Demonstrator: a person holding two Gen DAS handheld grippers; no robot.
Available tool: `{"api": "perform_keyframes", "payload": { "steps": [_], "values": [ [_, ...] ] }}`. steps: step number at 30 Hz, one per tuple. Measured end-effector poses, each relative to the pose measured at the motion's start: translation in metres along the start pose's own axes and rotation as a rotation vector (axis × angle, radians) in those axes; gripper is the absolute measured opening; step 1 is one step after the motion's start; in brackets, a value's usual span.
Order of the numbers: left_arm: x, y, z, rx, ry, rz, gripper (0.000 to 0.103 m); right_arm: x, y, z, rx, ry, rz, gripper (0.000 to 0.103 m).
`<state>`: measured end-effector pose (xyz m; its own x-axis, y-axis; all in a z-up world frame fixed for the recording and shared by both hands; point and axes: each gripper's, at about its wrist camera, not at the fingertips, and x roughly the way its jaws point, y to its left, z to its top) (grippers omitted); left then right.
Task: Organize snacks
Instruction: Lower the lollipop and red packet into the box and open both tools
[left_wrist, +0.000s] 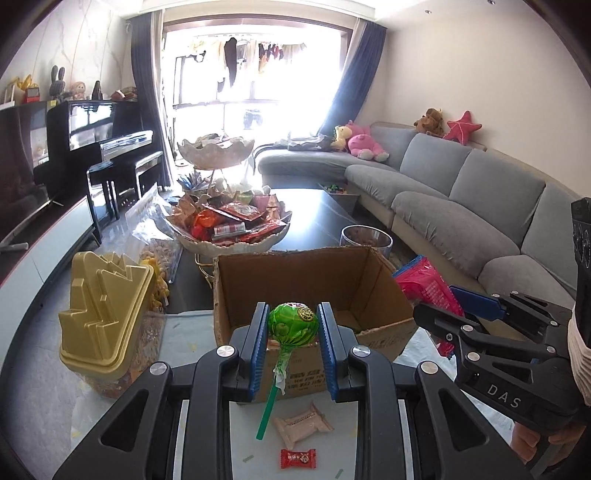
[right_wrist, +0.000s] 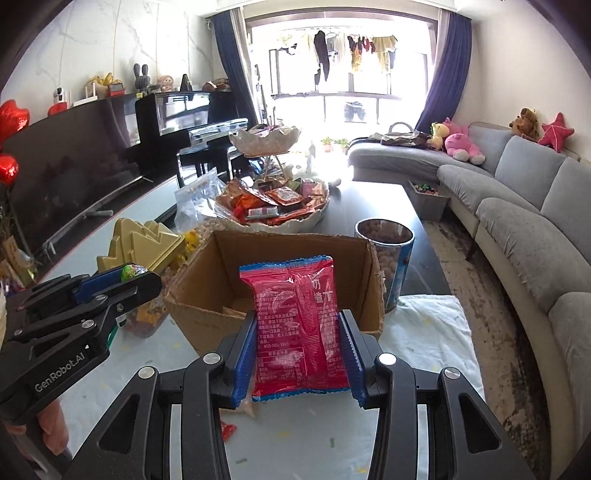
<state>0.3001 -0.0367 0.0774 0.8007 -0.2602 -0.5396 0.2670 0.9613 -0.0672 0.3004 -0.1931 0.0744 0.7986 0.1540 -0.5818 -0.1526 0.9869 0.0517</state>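
Note:
My left gripper (left_wrist: 293, 314) is shut on a green lollipop (left_wrist: 292, 319) with a green stick, held just in front of the near wall of an open cardboard box (left_wrist: 369, 280). My right gripper (right_wrist: 299, 321) is shut on a red snack packet (right_wrist: 299, 325), held upright before the same box (right_wrist: 207, 280). The right gripper shows at the right of the left wrist view (left_wrist: 454, 295), with the red packet (left_wrist: 424, 284) in it. The left gripper shows at the left of the right wrist view (right_wrist: 122, 278). A beige wrapped biscuit (left_wrist: 303, 428) and a small red candy (left_wrist: 298, 458) lie on the table below the left gripper.
A gold lidded jar (left_wrist: 107, 314) stands left of the box. A white tiered dish full of snacks (left_wrist: 232, 225) stands behind it, beside a clear bag (left_wrist: 155, 229). A round tin of snacks (right_wrist: 384, 258) stands right of the box. A grey sofa (left_wrist: 461, 206) runs along the right.

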Motion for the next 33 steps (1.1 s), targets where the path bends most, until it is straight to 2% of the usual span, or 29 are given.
{"api": "perform_keyframes", "payload": {
  "steps": [10, 22, 24, 25, 26, 27, 29, 33],
  "values": [
    [0.034, 0.008, 0.030, -0.009, 0.005, -0.009, 0.027, 0.029, -0.007, 0.028, 0.000, 0.001, -0.002, 0.043],
    [0.078, 0.011, 0.045, -0.012, 0.052, 0.001, 0.027, 0.069, -0.015, 0.038, 0.003, 0.031, -0.002, 0.043],
    [0.082, 0.013, 0.046, -0.024, 0.053, 0.007, 0.035, 0.073, -0.017, 0.039, 0.006, 0.035, -0.003, 0.043],
    [0.082, 0.014, 0.046, -0.030, 0.051, 0.011, 0.047, 0.076, -0.017, 0.040, 0.008, 0.036, -0.002, 0.043],
    [0.082, 0.015, 0.046, -0.032, 0.047, 0.017, 0.050, 0.077, -0.018, 0.041, 0.011, 0.033, -0.002, 0.044],
    [0.081, 0.016, 0.046, -0.027, 0.044, 0.026, 0.050, 0.079, -0.020, 0.041, 0.017, 0.033, -0.004, 0.046],
    [0.078, 0.015, 0.045, -0.016, 0.039, 0.033, 0.052, 0.078, -0.023, 0.040, 0.036, 0.030, -0.007, 0.058],
    [0.068, 0.012, 0.041, 0.005, 0.020, 0.045, 0.055, 0.073, -0.021, 0.035, 0.033, 0.024, -0.008, 0.058]
  ]
}}
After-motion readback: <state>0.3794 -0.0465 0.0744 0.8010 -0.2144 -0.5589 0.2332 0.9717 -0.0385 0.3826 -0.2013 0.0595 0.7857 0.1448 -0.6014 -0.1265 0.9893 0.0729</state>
